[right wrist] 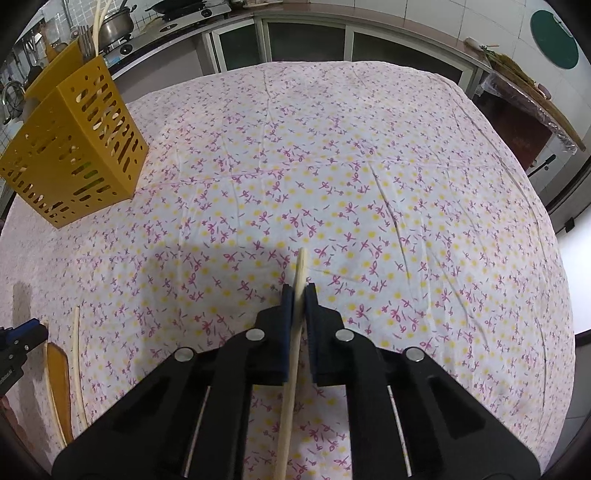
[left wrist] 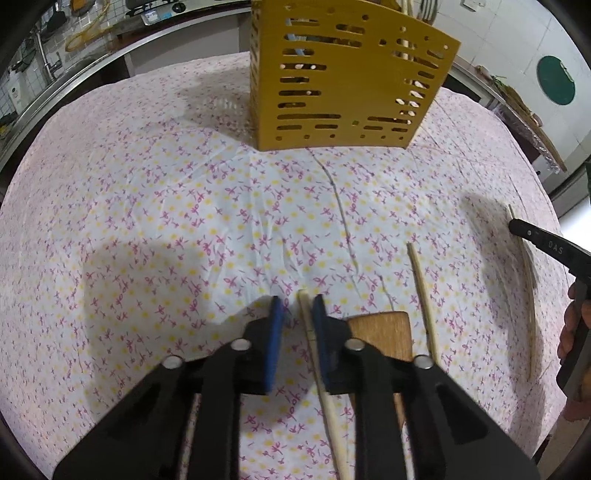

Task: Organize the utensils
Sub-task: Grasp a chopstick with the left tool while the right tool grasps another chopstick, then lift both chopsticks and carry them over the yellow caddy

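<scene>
A yellow slotted utensil holder (left wrist: 347,74) (right wrist: 74,147) stands at the far side of the floral tablecloth, with chopsticks and forks inside. My left gripper (left wrist: 297,306) straddles a pale chopstick (left wrist: 314,354). The stick lies against the right pad, and a strip of cloth shows between it and the left pad. A wooden spatula (left wrist: 380,328) (right wrist: 59,376) and a second chopstick (left wrist: 424,302) (right wrist: 75,354) lie just right of it. My right gripper (right wrist: 297,291) is shut on another chopstick (right wrist: 301,266), which sticks out past its pads.
The table edge curves along the right (right wrist: 546,295). Behind the table runs a kitchen counter (right wrist: 166,22) with a stove and pots. A hand (left wrist: 572,332) holds the right gripper at the right edge of the left wrist view.
</scene>
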{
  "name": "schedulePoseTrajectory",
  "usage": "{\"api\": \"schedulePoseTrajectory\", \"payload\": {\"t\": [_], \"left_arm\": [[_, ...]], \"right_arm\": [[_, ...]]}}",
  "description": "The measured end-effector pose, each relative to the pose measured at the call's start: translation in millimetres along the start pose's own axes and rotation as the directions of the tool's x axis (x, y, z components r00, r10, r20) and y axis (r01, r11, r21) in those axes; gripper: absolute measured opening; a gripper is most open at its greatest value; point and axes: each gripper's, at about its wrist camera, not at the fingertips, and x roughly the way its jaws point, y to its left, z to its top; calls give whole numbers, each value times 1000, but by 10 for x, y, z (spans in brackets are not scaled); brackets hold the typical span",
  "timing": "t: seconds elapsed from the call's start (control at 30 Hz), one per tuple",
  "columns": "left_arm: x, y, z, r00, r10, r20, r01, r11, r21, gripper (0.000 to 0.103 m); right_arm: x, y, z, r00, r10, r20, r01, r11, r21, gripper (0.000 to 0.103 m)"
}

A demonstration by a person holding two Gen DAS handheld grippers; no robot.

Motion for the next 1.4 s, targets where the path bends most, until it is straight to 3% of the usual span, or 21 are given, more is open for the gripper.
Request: {"api": "schedulePoseTrajectory", "payload": {"t": [0.3, 0.63, 0.93, 1.4], "left_arm": [[-150, 66, -20, 999, -17, 28, 17, 1000, 3, 7], [-526, 26, 41, 989, -49, 137, 44, 998, 41, 7], [-224, 45, 11, 996, -86, 9, 86, 996, -22, 7], [-12, 50, -8, 995, -66, -72, 63, 997, -52, 8]], "right_arm": [[-357, 22, -89, 995, 54, 86, -53, 998, -15, 7], [-990, 252, -166, 952, 140, 270, -124, 989, -76, 7], [-892, 300, -154, 963, 118, 243, -100, 991, -86, 7], [-725, 225, -140, 968, 128, 218, -116, 991, -68, 7]]}}
